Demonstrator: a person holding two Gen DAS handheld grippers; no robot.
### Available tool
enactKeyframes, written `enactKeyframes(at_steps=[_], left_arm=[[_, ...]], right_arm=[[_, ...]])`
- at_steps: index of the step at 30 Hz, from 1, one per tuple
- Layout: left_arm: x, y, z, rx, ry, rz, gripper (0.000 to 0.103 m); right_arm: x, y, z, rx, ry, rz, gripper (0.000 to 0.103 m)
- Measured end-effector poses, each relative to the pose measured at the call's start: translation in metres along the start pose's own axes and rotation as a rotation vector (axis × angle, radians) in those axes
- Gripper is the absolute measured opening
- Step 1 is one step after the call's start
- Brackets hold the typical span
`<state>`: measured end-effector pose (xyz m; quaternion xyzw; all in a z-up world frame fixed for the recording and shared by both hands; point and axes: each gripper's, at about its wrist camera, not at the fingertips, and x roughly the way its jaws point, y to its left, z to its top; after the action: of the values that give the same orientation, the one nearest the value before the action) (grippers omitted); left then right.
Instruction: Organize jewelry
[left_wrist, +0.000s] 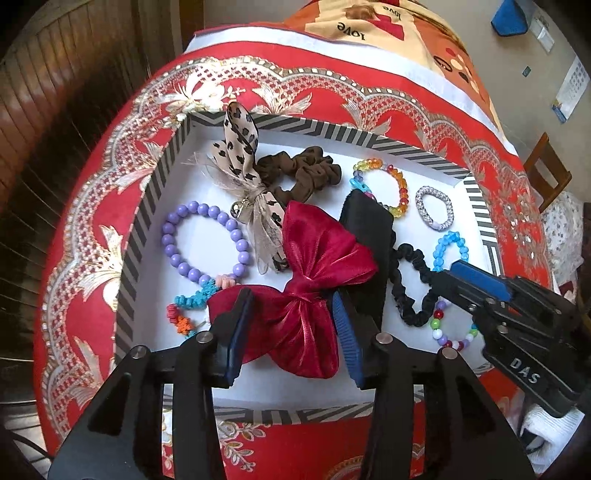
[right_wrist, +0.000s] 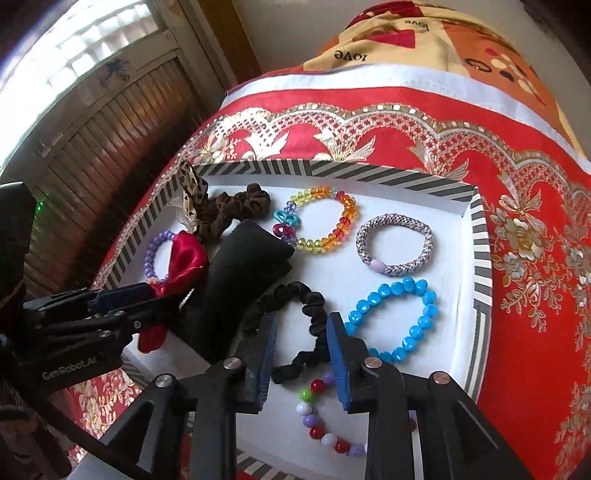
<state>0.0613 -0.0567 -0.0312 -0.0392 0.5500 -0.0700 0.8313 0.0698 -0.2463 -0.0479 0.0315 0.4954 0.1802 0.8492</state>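
Observation:
A white tray with a striped rim (left_wrist: 332, 131) (right_wrist: 369, 171) lies on a red patterned cloth and holds hair ties and bracelets. My left gripper (left_wrist: 293, 314) is open, its jaws on either side of a red velvet bow (left_wrist: 317, 266) (right_wrist: 184, 258). My right gripper (right_wrist: 301, 341) is open over a black scrunchie (right_wrist: 306, 314) (left_wrist: 410, 280); it shows in the left wrist view (left_wrist: 454, 273). A black pad (left_wrist: 369, 236) (right_wrist: 240, 273) lies mid-tray.
Also in the tray: purple bead bracelet (left_wrist: 207, 240), leopard bow (left_wrist: 240, 162), brown scrunchie (left_wrist: 303, 170), rainbow bracelet (right_wrist: 325, 221), silver band (right_wrist: 395, 243), blue bracelet (right_wrist: 399, 321), mixed bead bracelet (right_wrist: 317, 417). Wooden shutters (right_wrist: 92, 147) stand at left.

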Motion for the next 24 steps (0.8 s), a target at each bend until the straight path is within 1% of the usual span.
enactKeyframes(at_steps=[9,11,14,17,24], left_arm=[[-0.022,-0.006,-0.005,0.013,-0.06,0.06,0.043],[-0.028,-0.007,-0.008,0.015,-0.075,0.058,0.043],[-0.037,-0.008,-0.011,0.018,-0.097,0.065,0.043],[-0.045,-0.012,-0.015,0.033,-0.112,0.102,0.043],[-0.066,-0.015,-0.026,0.042,-0.154,0.108,0.043]], right_arm=[[-0.035,0.006,-0.013,0.042,-0.082,-0.028,0.03],[-0.041,0.007,-0.017,0.051,-0.091,-0.034,0.034],[-0.049,0.009,-0.023,0.064,-0.099,-0.048,0.035],[-0.055,0.011,-0.029,0.081,-0.105,-0.057,0.035],[-0.071,0.02,-0.039,0.087,-0.145,-0.088,0.035]])
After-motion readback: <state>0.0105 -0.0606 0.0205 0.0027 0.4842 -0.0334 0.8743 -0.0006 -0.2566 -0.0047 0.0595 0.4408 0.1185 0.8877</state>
